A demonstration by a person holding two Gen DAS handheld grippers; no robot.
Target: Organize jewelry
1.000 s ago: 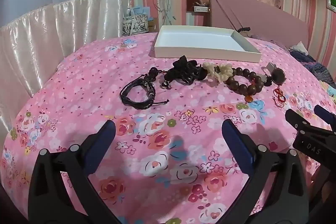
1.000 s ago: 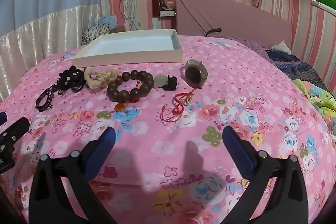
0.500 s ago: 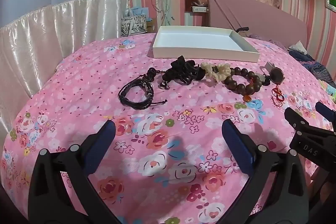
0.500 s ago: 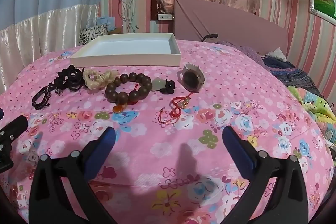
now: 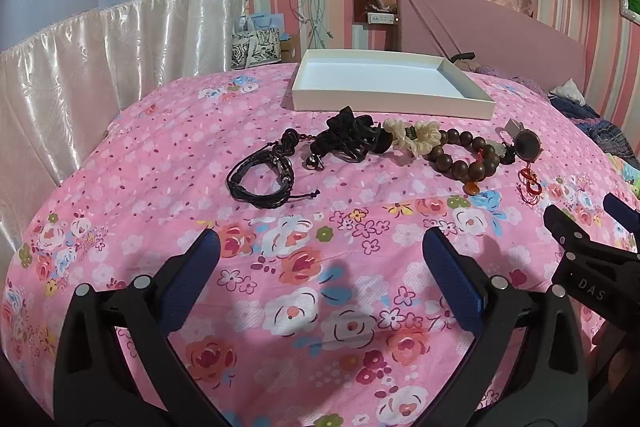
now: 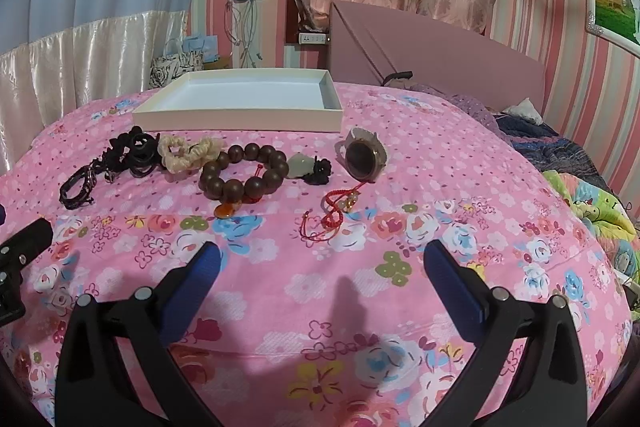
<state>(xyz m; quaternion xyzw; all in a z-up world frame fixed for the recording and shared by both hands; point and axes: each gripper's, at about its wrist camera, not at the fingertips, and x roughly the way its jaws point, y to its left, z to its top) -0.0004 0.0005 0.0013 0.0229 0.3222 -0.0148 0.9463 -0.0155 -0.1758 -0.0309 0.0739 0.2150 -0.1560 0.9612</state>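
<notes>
Jewelry is lying in a loose row across the pink flowered bed (image 6: pixel 460 187), just in front of the white tray (image 6: pixel 240 119), which is holding nothing yet. Over the last second I am seeing both views rise and tilt slightly: the row sits a little lower in frame than before, but no piece has shifted, so sorting has not started. My left gripper (image 5: pixel 320 247) is hovering with fingers spread wide, nothing between them; my right gripper (image 6: pixel 320 259) is the same, spread and empty. From the right view, the red cord (image 6: pixel 332 211) is lying nearest, then the bead bracelet (image 6: pixel 244 173), watch (image 6: pixel 362 159) and a pale pendant (image 6: pixel 300 165). From the left view, the black cord bracelet (image 5: pixel 260 179) is closest, with black hair ties (image 5: pixel 348 139) and a cream scrunchie (image 5: pixel 412 137) touching behind it. I am judging the tangle of neighbours the main obstacle: pieces overlap, so lifting one may drag another. The soft quilt may also give under the fingers.
</notes>
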